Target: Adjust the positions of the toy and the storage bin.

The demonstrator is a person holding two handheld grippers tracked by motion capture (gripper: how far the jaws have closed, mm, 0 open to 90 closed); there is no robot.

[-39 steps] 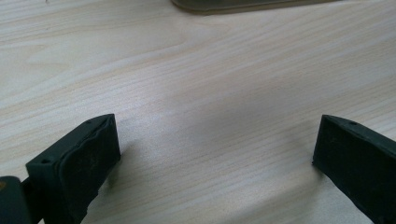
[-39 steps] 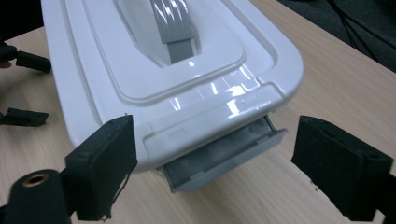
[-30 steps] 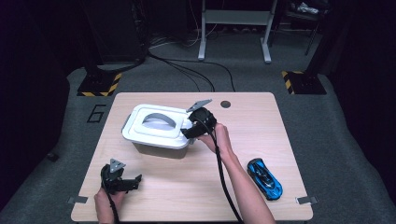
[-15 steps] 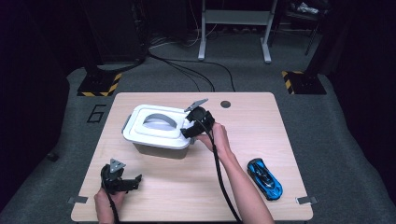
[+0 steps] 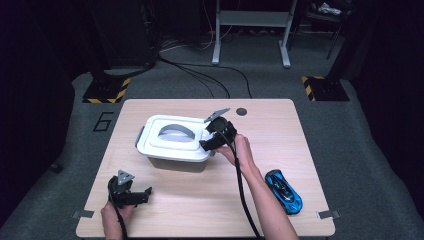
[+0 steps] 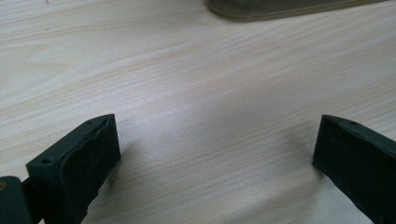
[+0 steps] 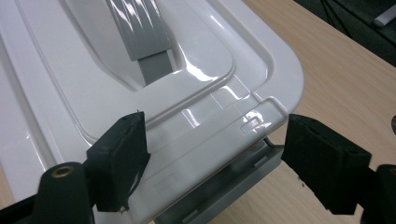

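Item 1: left hand-held gripper point(image 5: 145, 193), near the bench's point(image 5: 320, 150) front left corner, held low over bare wood by the person's left hand point(image 5: 114, 216). Jaws stand wide apart in the left gripper view, nothing between them; a grey 3-cornered plate sits on top

Item 2: white box point(image 5: 172, 140), lidded, left of the bench's middle. The lid point(image 7: 196, 93) is glossy white with a recessed centre; a grey handle point(image 7: 144, 37) lies folded flat in that recess. A grey latch point(image 7: 224, 186) shows under the lid's near edge in the right gripper view

Item 3: right hand-held gripper point(image 5: 206, 145), at the box's right end, held by the person's right hand point(image 5: 239, 150), cable trailing back along the forearm. Jaws apart and astride the lid's short edge: one pad over the lid's top, just beside the rim, the other out past the rim over the bench. Whether the first pad touches the lid cannot be told; the 2 pads do not clamp it. The jaws have just been opening a little, with the lid's edge between them

Item 4: blue toy car point(image 5: 284, 191), on the bench near the front right corner, well apart from the box and both grippers
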